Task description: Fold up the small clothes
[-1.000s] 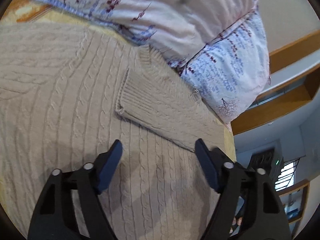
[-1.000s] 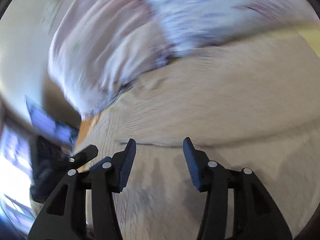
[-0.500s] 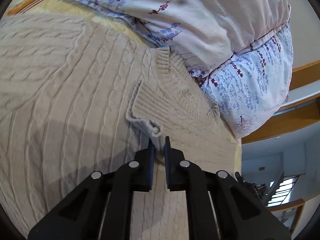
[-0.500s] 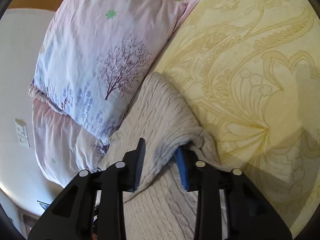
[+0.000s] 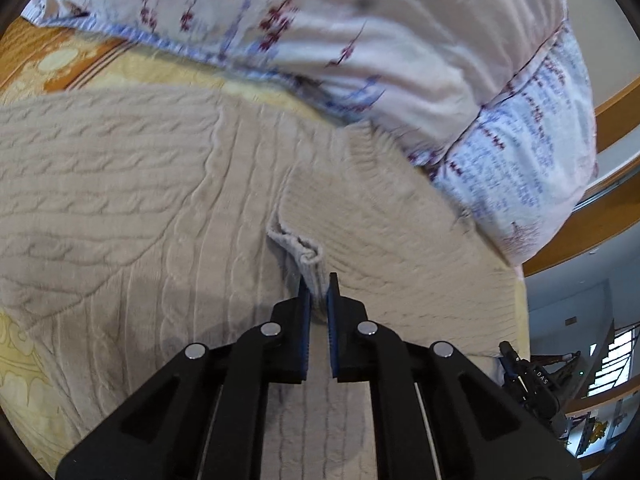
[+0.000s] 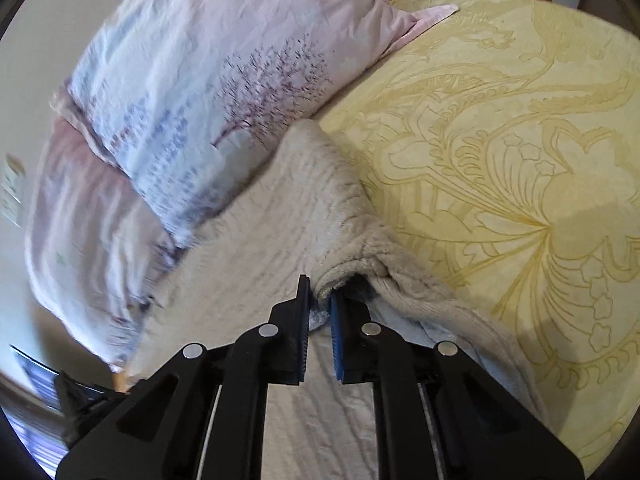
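Sweater [image 5: 120,184] runs off frame left and bottom; pillows [image 6: 192,92] motion-blurred at left; dark gear [image 5: 528,384] lower right unidentifiable.

A bed [image 6: 520,128] covered in a pale yellow spread with a raised flower pattern carries everything. A beige cable-knit sweater [image 5: 120,184] lies spread on it, its far edge touching two stacked floral pillows [image 6: 192,80] that rest at the head of the bed
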Available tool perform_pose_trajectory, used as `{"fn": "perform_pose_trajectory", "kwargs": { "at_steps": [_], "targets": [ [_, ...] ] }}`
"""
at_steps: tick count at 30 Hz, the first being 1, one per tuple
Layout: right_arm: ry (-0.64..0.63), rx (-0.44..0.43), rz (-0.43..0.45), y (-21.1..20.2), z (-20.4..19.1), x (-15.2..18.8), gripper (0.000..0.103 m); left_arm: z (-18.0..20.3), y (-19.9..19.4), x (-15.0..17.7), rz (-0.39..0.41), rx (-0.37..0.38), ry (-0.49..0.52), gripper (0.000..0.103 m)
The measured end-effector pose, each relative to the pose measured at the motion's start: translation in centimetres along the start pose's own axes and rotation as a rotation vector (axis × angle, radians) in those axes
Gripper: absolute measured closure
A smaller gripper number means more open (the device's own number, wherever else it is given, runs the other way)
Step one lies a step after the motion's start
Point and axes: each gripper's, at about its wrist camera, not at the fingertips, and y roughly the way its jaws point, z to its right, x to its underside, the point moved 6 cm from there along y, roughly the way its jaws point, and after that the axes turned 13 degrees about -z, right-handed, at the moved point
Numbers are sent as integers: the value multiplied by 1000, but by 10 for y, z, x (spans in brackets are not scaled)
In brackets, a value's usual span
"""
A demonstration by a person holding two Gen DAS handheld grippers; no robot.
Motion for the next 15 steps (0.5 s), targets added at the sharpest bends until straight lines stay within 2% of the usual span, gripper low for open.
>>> {"fn": "perform_pose_trajectory", "kwargs": {
  "at_steps": [2,3,5,7,8,10,15],
  "targets": [
    [-22,33,10,-2,-2,2,92,0,-1,0,10,-9,6,91],
    [-35,56,17,-5,-4,3,86,0,-3,1,10,-14,7,90],
    [-48,74,29,-10,-4,6,76,-1,-11,2,22,-10,3,79],
    [-53,82,39,-16,-6,10,59,-6,-28,4,51,1,6,57],
    [-55,74,53,-21,-6,14,48,-12,-42,6,81,6,5,53],
    [-75,69,66,-26,-10,19,44,-22,-63,12,120,10,1,43],
    [-207,11,58,-20,-35,35,39,-84,-121,39,240,-17,-105,43]
  ]
}}
